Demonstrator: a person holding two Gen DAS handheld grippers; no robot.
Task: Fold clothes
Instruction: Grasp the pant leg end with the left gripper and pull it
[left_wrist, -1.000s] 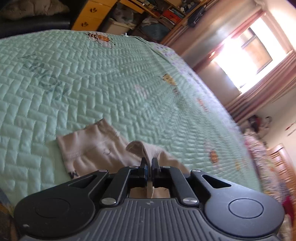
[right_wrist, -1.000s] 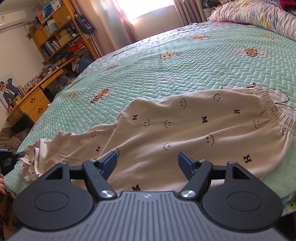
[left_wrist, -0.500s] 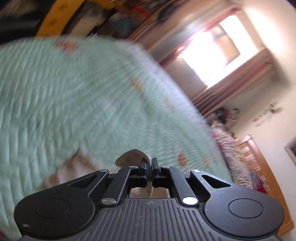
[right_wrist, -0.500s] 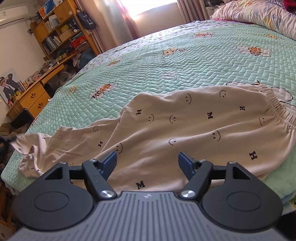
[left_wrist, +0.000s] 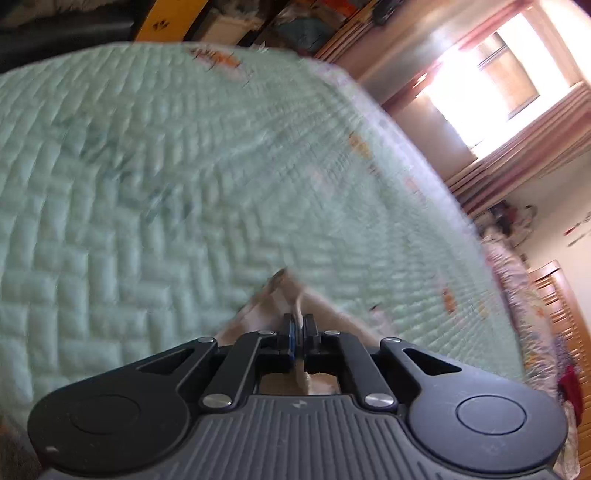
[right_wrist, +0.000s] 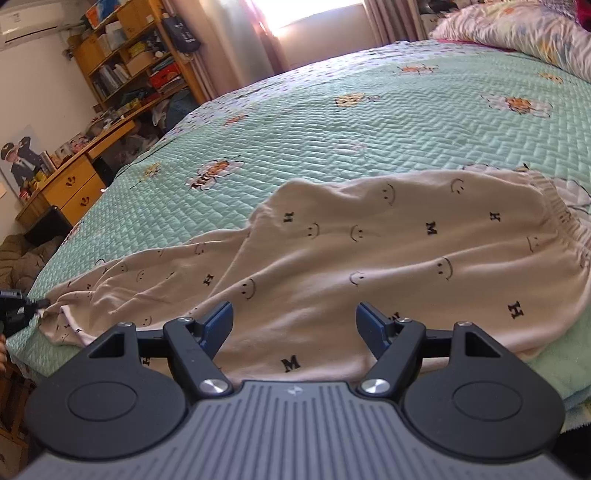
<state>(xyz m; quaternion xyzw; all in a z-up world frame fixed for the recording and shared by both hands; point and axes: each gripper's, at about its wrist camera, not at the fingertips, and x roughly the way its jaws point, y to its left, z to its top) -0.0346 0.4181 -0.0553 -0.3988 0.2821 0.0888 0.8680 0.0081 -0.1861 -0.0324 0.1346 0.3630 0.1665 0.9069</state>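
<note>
Beige trousers (right_wrist: 369, 258) with smiley and letter prints lie spread on the green quilted bed (right_wrist: 332, 129), elastic waistband at the right, legs trailing to the left edge. My right gripper (right_wrist: 294, 319) hovers open just above the near side of the cloth, nothing between its blue pads. In the left wrist view my left gripper (left_wrist: 298, 325) is shut on the trouser leg's hem (left_wrist: 284, 295), which bunches ahead of the fingertips. That same left gripper (right_wrist: 33, 304) shows at the far left of the right wrist view, gripping the leg's end at the bed's edge.
A wooden desk with drawers (right_wrist: 66, 184) and bookshelves (right_wrist: 129, 66) stand beyond the bed's left side. A bright window with curtains (left_wrist: 498, 81) lies past the far end. A floral duvet (right_wrist: 517, 33) is piled at the back right.
My left gripper has pulled the leg's end outward toward the bed's left edge, stretching the leg flatter; less cloth shows before its fingers. The right gripper has stayed put and open.
</note>
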